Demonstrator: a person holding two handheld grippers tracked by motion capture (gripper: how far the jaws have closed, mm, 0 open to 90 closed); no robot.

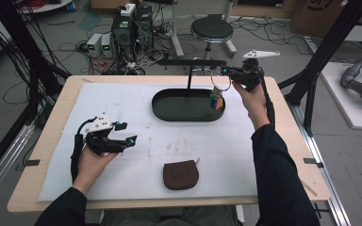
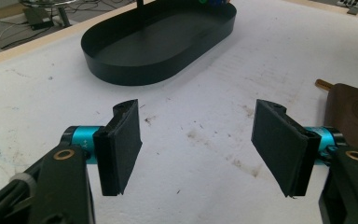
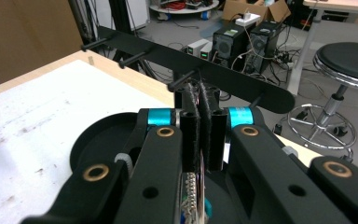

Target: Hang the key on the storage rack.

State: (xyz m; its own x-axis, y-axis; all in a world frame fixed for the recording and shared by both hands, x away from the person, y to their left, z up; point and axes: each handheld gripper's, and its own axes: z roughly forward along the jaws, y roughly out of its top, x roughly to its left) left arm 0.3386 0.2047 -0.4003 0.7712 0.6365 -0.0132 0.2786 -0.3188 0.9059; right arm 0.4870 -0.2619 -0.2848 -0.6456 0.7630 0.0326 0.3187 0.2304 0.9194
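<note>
The right gripper (image 1: pixel 227 71) has its fingers clenched on the key ring (image 1: pixel 220 81); the left gripper (image 2: pixel 196 144) fingers are spread wide, holding nothing.

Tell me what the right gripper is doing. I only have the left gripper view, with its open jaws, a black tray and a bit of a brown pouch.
Observer: The right gripper is shut on a key ring and holds it up in the air.
Operator: Where are the keys relative to the tray?
Observer: The keys hang from the ring over the right end of the tray.
Operator: Is there anything to hang them on?
Observer: Yes, a black bar with pegs stands over the tray. The shut jaws point at one peg and are close to it.
</note>
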